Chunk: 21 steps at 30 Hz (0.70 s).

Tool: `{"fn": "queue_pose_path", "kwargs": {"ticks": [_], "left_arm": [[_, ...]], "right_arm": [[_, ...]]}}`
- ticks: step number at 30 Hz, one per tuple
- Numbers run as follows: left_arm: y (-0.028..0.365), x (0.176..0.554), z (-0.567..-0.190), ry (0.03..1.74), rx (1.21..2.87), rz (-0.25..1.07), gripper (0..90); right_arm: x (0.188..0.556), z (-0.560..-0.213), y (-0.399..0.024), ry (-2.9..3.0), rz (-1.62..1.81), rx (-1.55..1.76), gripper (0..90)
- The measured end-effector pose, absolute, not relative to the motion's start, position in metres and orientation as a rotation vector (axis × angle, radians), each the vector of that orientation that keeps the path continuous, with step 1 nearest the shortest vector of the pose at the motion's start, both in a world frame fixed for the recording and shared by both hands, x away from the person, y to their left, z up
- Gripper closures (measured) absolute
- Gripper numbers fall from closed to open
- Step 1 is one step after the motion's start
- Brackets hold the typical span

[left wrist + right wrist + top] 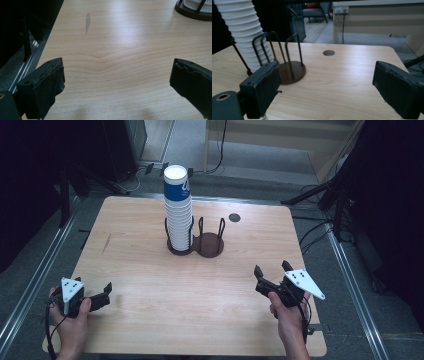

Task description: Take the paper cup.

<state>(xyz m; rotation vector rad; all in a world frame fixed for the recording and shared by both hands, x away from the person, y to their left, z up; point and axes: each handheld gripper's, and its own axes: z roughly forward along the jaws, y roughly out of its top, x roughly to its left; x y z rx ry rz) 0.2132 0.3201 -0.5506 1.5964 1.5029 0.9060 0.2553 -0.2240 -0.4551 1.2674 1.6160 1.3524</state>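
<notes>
Left tool (116, 85) low over the pale wooden table (120, 45), jaws rising from the bottom corners, wide apart, nothing between them but bare wood grain. A grey smudge (87, 22) on the table farther ahead, left of centre. At the top right corner, the dark round base of a cup holder (190, 14) with white ribbed cups (193, 5) seated in it. Along the left table edge, a metal rail (23, 71) against darkness.
</notes>
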Motion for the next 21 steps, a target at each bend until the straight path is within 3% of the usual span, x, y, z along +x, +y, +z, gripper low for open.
{"fn": "queue_pose_path", "kwargs": {"ticks": [6, 21], "left_arm": [[0.322, 0.214, -0.551, 1.504, 1.590, 0.884, 0.6], [0.325, 0.213, -0.551, 1.508, 1.564, 0.855, 0.5]], "right_arm": [[0.269, -0.442, -0.197, 1.646, 1.379, 1.216, 12.3], [0.296, -0.420, -0.143, 1.682, 1.437, 1.133, 12.9]]}}
